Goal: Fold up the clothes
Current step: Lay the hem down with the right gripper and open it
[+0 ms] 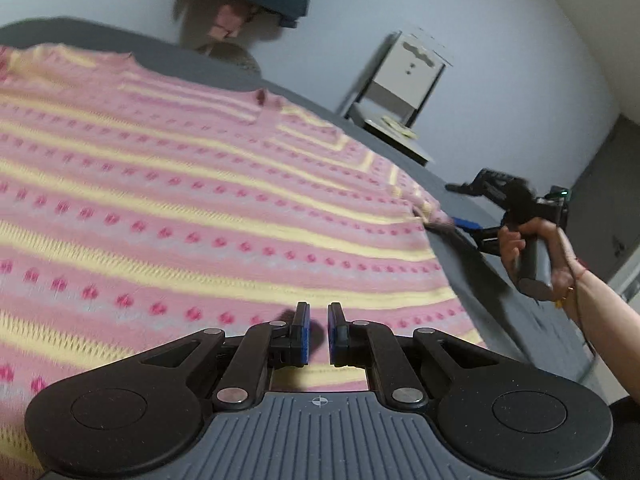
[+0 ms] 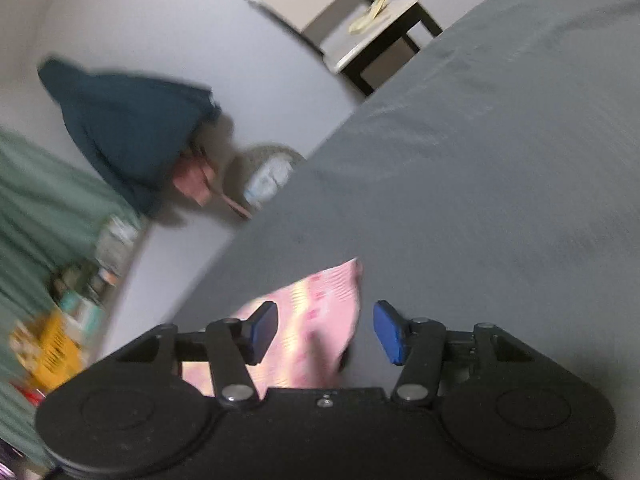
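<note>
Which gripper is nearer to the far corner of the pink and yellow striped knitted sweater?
Right. The right gripper is open around that corner of the sweater; the left gripper hovers over the sweater's near hem.

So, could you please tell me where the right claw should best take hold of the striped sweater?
Probably the sleeve end of the pink-and-yellow striped sweater. It lies flat on the grey bed, between the open right claw, so come in low from the sweater's outer edge.

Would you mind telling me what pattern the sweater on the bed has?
The sweater is pink with pale yellow stripes and rows of darker pink dots, clearest in the left wrist view.
</note>
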The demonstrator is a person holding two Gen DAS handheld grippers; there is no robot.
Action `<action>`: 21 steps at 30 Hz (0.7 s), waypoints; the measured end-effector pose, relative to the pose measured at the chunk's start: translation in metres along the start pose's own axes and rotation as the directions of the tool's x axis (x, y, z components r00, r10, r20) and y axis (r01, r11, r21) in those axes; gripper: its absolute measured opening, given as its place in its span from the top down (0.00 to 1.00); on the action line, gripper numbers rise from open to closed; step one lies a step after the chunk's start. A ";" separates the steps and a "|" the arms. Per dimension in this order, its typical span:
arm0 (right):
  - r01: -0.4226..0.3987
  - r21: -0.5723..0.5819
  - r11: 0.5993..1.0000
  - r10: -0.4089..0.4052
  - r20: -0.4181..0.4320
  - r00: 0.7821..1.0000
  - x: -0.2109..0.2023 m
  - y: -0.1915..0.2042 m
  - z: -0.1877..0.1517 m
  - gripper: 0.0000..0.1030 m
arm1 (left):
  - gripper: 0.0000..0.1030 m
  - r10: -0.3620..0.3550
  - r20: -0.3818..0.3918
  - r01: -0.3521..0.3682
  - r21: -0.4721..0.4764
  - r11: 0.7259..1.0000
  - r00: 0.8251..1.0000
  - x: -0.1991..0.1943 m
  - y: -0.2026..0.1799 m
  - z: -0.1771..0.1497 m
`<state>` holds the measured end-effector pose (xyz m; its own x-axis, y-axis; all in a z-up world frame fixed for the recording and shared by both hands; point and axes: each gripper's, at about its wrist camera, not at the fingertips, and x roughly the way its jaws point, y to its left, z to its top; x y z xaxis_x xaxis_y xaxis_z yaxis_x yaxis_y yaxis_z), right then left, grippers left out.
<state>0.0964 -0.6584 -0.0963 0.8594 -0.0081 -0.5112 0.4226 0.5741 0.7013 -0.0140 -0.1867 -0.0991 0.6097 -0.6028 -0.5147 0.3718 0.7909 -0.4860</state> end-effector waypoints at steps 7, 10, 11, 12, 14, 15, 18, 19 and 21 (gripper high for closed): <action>0.059 -0.116 0.992 -0.058 0.010 0.998 0.023 0.013 0.008 0.98 | 0.93 -0.071 0.057 0.075 -0.070 0.995 0.996 0.001 0.020 -0.014; 0.089 -0.150 0.985 -0.085 0.033 0.996 0.014 0.024 0.008 0.97 | 0.93 -0.087 0.067 0.094 -0.109 0.990 0.994 0.004 0.026 -0.016; 0.089 -0.183 0.979 -0.081 0.051 0.995 0.009 0.033 0.007 0.97 | 0.93 -0.086 0.069 0.094 -0.111 0.989 0.994 0.005 0.025 -0.017; 0.077 -0.208 0.975 -0.064 0.069 0.996 0.002 0.044 0.006 0.97 | 0.93 -0.084 0.072 0.092 -0.111 0.990 0.994 0.006 0.025 -0.018; 0.005 -0.242 0.970 0.016 0.085 0.996 -0.016 0.073 -0.002 0.97 | 0.93 -0.082 0.078 0.090 -0.112 0.990 0.994 0.007 0.024 -0.020; -0.042 -0.268 0.962 0.066 0.082 0.994 -0.025 0.092 -0.009 0.97 | 0.93 -0.082 0.080 0.091 -0.115 0.989 0.993 0.007 0.024 -0.021; -0.169 -0.384 0.908 0.198 0.037 0.980 -0.050 0.150 -0.044 0.98 | 0.93 -0.082 0.082 0.091 -0.117 0.989 0.993 0.008 0.024 -0.021; -0.202 -0.447 0.871 0.227 0.003 0.974 -0.055 0.171 -0.064 0.98 | 0.93 -0.084 0.082 0.093 -0.119 0.988 0.993 0.008 0.024 -0.021; -0.220 -0.563 0.797 0.232 -0.051 0.971 -0.059 0.202 -0.111 0.98 | 0.93 -0.091 0.085 0.101 -0.126 0.987 0.992 0.007 0.026 -0.021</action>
<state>0.0991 -0.4513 0.0205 0.9181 0.1669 -0.3596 -0.0142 0.9203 0.3910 -0.0146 -0.1724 -0.1299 0.6305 -0.6609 -0.4070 0.3399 0.7065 -0.6207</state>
